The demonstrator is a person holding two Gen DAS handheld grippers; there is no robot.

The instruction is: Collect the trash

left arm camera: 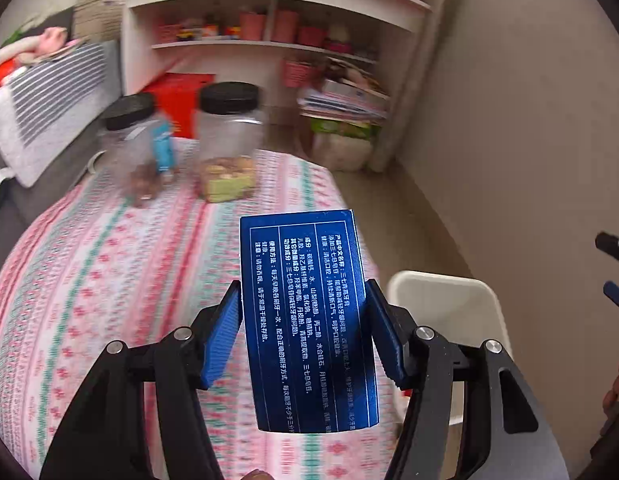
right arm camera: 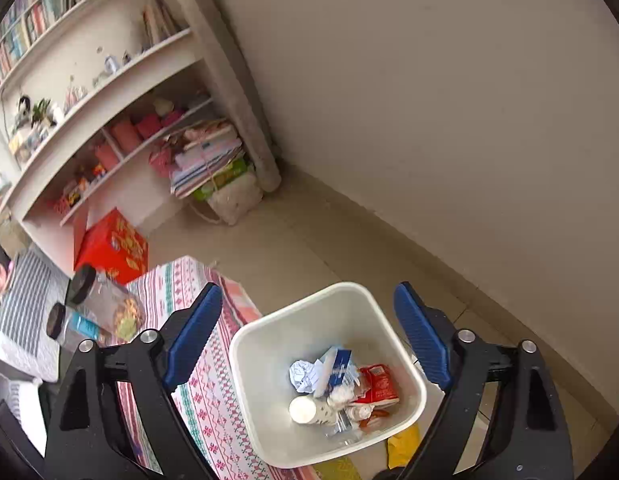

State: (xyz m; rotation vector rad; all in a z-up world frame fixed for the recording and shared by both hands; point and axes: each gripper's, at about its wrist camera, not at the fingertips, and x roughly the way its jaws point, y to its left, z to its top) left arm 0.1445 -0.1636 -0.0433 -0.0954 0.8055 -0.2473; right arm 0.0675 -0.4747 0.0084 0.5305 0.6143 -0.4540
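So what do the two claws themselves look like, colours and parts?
Both look alike. The left claw and right claw each have black angular frames with cut-out openings, silver round bolts at the joints, and two blue ribbed pads on the fingers. No cables, markings or sleeves show in either view.

White shelves (right arm camera: pixel 109 92) against a beige wall (right arm camera: pixel 429 100), tiled floor (right arm camera: pixel 301 248).

Two motion-blurred jars (left arm camera: pixel 181 140) — contents unreadable; bin (left arm camera: pixel 445 300) half behind the claw.
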